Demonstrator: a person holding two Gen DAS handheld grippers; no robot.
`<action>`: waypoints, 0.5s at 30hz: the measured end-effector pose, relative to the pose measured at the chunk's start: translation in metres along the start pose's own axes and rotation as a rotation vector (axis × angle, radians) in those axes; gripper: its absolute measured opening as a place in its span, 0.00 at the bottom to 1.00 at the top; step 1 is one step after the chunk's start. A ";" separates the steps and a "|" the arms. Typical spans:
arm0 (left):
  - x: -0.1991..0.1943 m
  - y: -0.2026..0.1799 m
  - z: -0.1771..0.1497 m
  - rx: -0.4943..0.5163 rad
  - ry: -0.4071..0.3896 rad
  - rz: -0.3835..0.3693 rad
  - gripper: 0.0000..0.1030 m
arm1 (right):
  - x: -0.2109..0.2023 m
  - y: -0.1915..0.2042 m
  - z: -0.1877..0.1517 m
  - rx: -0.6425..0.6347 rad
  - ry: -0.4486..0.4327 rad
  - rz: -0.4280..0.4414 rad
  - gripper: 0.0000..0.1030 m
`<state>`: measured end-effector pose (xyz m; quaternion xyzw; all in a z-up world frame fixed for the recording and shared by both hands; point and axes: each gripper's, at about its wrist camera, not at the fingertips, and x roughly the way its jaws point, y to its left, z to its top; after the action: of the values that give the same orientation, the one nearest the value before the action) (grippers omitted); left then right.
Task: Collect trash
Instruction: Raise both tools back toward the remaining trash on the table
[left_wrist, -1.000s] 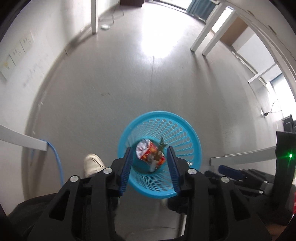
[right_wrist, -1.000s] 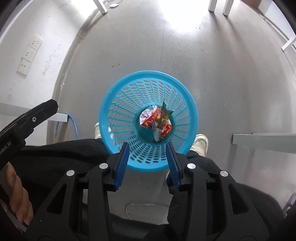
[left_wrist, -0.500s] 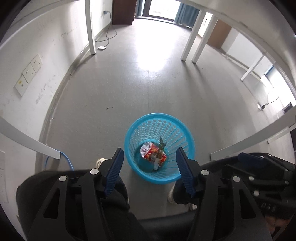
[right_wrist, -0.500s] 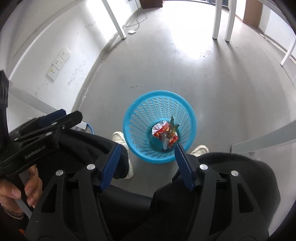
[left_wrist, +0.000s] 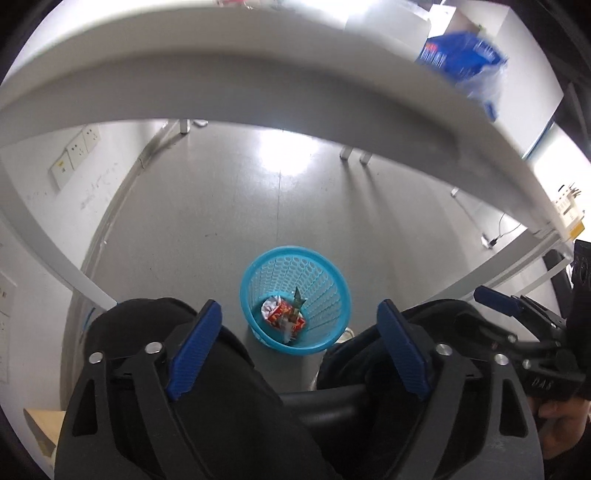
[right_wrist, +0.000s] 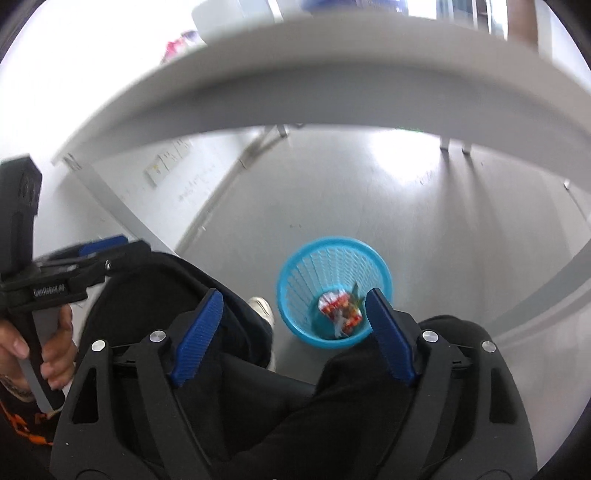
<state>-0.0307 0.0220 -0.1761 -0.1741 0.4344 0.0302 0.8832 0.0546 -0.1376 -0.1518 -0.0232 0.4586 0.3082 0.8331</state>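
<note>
Left gripper (left_wrist: 299, 347) just opened, empty; basket (left_wrist: 334, 284) upright, mouth up.

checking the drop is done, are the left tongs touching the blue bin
Apart. The left wrist view shows the left tongs open and empty, well above the blue bin, which stands on the floor with wrappers inside.

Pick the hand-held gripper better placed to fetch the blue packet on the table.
Probably left. Its camera shows the blue packet on the table; the right view barely does. Both hand-held grippers are open and empty.
</note>
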 end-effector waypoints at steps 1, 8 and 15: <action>-0.010 0.001 -0.001 0.003 -0.024 0.003 0.90 | -0.006 0.003 0.003 0.000 -0.017 0.007 0.75; -0.057 -0.006 0.001 0.084 -0.160 0.076 0.94 | -0.060 0.013 0.028 -0.005 -0.171 0.001 0.83; -0.091 -0.007 0.022 0.075 -0.247 0.082 0.94 | -0.108 0.023 0.063 -0.023 -0.327 -0.037 0.91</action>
<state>-0.0696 0.0320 -0.0909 -0.1181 0.3296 0.0711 0.9340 0.0471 -0.1520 -0.0261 0.0090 0.3129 0.2976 0.9019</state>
